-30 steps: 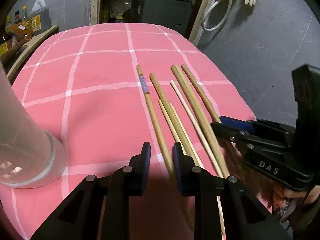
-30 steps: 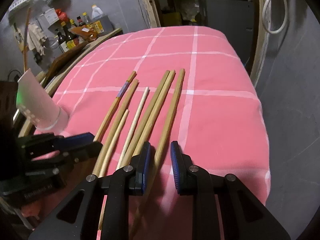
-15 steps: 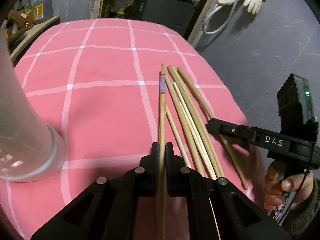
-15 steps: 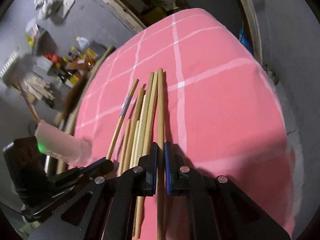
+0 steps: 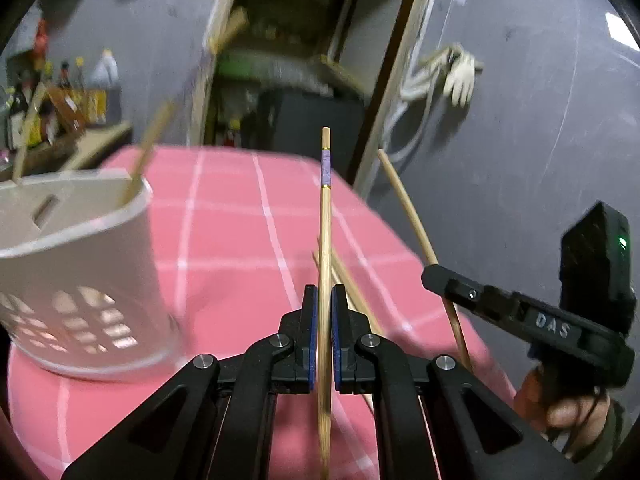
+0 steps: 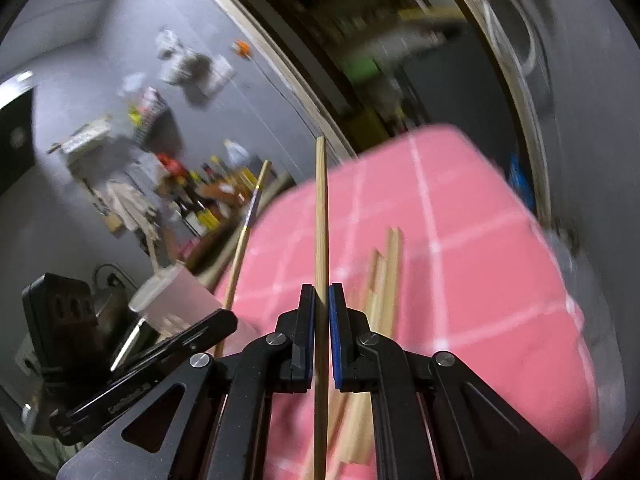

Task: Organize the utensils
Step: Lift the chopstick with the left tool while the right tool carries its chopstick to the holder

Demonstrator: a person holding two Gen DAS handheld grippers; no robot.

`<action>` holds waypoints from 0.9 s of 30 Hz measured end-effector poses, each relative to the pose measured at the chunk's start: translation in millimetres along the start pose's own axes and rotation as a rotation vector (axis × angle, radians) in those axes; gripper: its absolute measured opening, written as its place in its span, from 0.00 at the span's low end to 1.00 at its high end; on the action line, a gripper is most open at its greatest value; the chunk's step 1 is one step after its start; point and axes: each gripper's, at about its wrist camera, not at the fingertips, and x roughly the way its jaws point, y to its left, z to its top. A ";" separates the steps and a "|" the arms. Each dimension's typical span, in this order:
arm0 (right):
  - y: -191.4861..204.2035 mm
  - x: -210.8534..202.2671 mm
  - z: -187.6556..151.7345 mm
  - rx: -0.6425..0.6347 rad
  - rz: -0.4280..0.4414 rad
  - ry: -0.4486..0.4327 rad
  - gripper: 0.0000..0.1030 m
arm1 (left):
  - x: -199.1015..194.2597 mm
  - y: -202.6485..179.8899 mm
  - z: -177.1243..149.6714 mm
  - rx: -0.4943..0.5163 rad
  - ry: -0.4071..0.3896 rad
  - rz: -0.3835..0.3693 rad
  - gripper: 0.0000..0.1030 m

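A pink cloth [image 5: 224, 240] with thin white lines covers the table. The lines cross and make big squares. The cloth hangs down over the far edge and the right edge of the table.

The left gripper [image 5: 324, 336] is pinching 1 long wooden chopstick with a purple band [image 5: 326, 240] near its far tip. The pads are pressed tight on the stick, and the stick is up off the cloth and points away toward the far wall. The right gripper [image 6: 321, 336] is pinching a plain chopstick [image 6: 321, 220] the same way, also lifted off the cloth. In the left view you can see the right gripper [image 5: 434, 278] over at the right, with a hand [image 5: 560, 408] holding its handle (a small green light glows on its black box).

More chopsticks [image 6: 384, 280] lie on the cloth, side by side, just right of the lifted plain one. It is too blurry to count them.

A white holder [image 5: 80, 280] with small holes in its side stands on the near left part of the cloth. A few sticks [image 5: 148, 148] poke out of its top.

The walls are grey. At the far side is a dark doorway [image 5: 296, 60] with a wooden frame, and things are stacked inside it. A white glove [image 5: 462, 76] and some white hose hang on the wall to the right of the door. At the far left, a low shelf holds bottles [image 5: 60, 100] and jars.
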 end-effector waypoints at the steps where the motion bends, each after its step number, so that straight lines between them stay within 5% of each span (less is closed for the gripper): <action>1: 6.6 -0.9 0.3 -0.017 0.008 -0.027 0.05 | -8.0 0.2 1.4 -0.001 -0.044 0.002 0.04; 13: 81.9 15.5 7.5 -0.133 0.181 -0.300 0.05 | -82.9 43.6 29.9 -0.065 -0.381 0.078 0.04; 27: 145.2 80.4 24.8 -0.190 0.289 -0.413 0.05 | -133.4 168.1 50.9 -0.258 -0.594 0.266 0.04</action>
